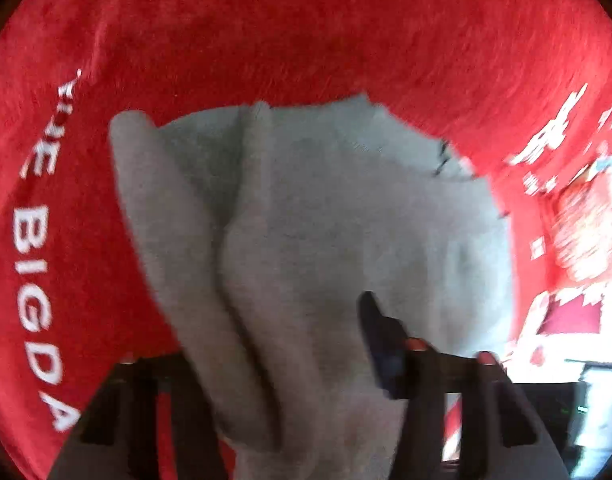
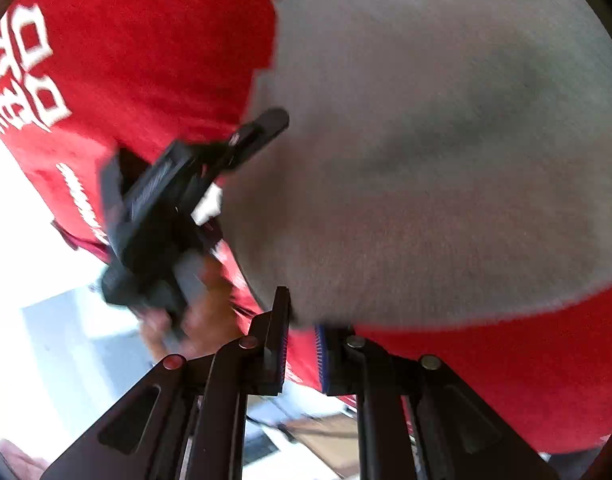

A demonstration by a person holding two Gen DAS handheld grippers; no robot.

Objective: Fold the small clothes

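Note:
A small grey garment (image 1: 306, 220) hangs in folds over a red cloth (image 1: 306, 32) with white lettering. In the left wrist view my left gripper (image 1: 297, 360) is shut on the grey garment, which drapes over and hides its left finger; the right finger (image 1: 380, 340) shows. In the right wrist view the grey garment (image 2: 446, 160) fills the upper right. My right gripper (image 2: 303, 340) is closed to a narrow gap at the garment's lower edge; whether it pinches the fabric is unclear. The left gripper (image 2: 265, 124) shows there, holding the garment's left edge.
The red cloth (image 2: 145, 60) covers the surface, with white print at its sides. A hand (image 2: 201, 312) holds the left gripper's body. Bright floor and furniture show beyond the cloth's edge (image 2: 45, 300).

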